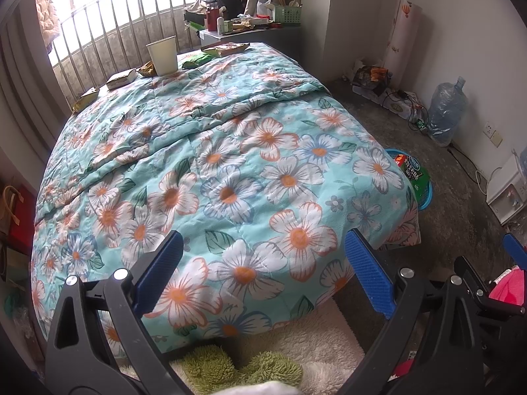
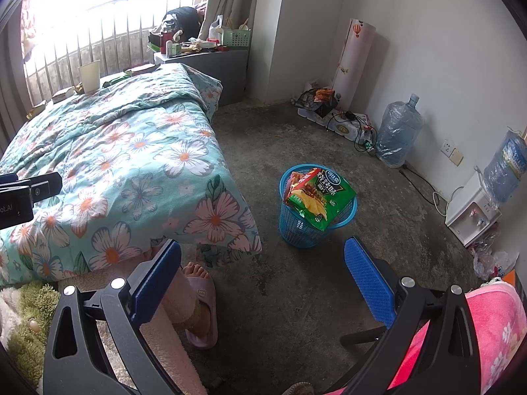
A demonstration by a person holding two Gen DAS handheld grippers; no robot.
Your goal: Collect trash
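Both my left gripper [image 1: 263,271] and right gripper [image 2: 262,278] hang spread and empty, since the remaining wrappers [image 1: 122,78] and paper cup [image 1: 162,55] lie at the bed's far edge, while the blue basket [image 2: 298,227] on my right already holds chip bags [image 2: 318,197].

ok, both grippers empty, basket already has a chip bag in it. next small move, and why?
Probably reach the left gripper across the floral quilt toward the wrappers beside the paper cup at the far edge. Both grippers are open and empty, and that litter is still uncollected; the blue basket sits on the floor beside the bed.
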